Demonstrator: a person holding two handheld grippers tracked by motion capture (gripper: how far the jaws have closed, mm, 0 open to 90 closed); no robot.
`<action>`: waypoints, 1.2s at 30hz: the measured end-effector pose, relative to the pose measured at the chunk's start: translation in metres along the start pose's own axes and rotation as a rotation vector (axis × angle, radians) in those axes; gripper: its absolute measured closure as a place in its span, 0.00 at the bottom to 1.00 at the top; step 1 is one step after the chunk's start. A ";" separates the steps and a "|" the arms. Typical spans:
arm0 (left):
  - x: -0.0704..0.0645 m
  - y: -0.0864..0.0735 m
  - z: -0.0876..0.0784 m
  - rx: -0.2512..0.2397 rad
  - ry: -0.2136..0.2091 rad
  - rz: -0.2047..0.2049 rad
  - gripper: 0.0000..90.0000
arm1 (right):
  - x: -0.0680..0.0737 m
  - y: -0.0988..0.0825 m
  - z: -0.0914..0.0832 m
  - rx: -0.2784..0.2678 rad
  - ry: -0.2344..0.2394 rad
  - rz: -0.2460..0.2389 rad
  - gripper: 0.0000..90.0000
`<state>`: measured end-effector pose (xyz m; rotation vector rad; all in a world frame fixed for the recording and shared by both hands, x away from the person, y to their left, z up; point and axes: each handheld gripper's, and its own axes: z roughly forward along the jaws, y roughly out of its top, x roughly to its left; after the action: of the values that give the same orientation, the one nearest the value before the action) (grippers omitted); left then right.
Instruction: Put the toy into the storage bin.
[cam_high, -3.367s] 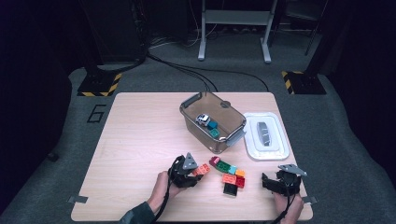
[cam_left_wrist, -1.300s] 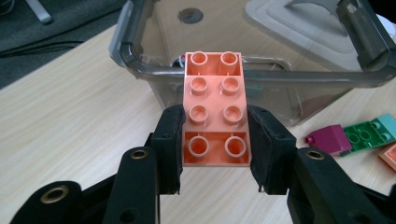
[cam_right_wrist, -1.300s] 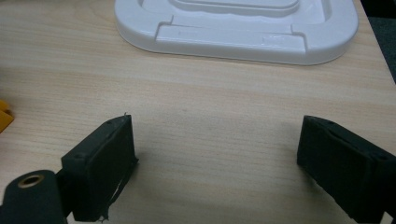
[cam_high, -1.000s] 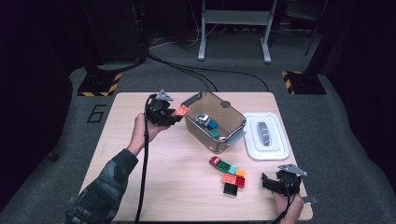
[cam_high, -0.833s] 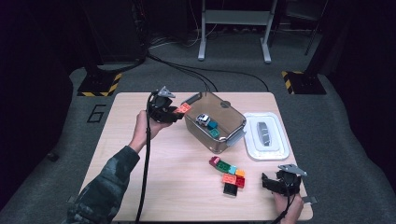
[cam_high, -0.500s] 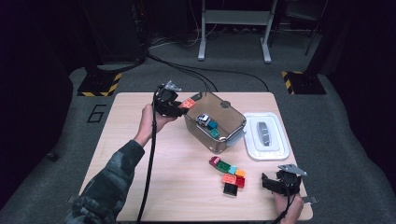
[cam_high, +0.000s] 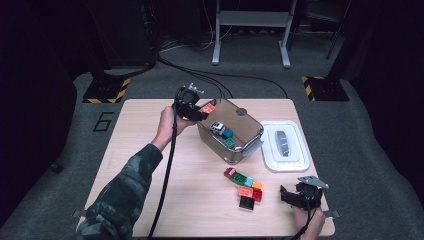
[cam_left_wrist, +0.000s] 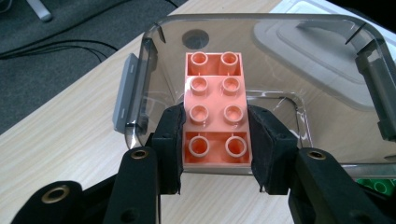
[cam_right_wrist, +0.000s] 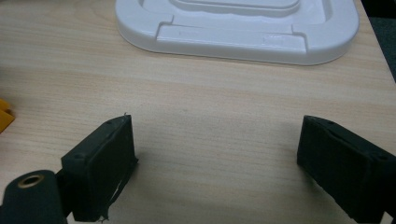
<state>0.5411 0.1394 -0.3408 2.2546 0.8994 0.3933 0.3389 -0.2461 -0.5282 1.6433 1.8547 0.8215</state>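
One salmon-pink brick (cam_left_wrist: 215, 109), clamped across its width in left claw (cam_left_wrist: 215, 135), long axis running forward along the jaws. Clear bin (cam_left_wrist: 140, 84) lay directly ahead and below. Right claw (cam_right_wrist: 217, 158) rested wide open, empty, on counter (cam_right_wrist: 210, 107), facing white lid (cam_right_wrist: 233, 32).

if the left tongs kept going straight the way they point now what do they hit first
Probably nothing right away: the left tongs, shut on the salmon brick, point over the clear bin's near rim into its open inside. Farther on, likely its far wall, though depth is unclear.
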 end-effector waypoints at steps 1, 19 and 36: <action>0.000 0.000 0.002 0.011 0.000 0.005 0.65 | 0.000 0.000 0.000 0.000 0.000 0.000 0.12; -0.003 -0.002 0.032 0.154 -0.016 0.015 0.65 | 0.000 0.000 0.000 -0.002 0.002 0.000 0.12; -0.004 0.000 0.038 0.194 -0.009 0.006 0.61 | 0.000 0.000 0.000 0.000 0.002 0.000 0.12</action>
<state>0.5572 0.1187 -0.3683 2.4334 0.9615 0.3098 0.3389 -0.2462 -0.5282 1.6428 1.8561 0.8227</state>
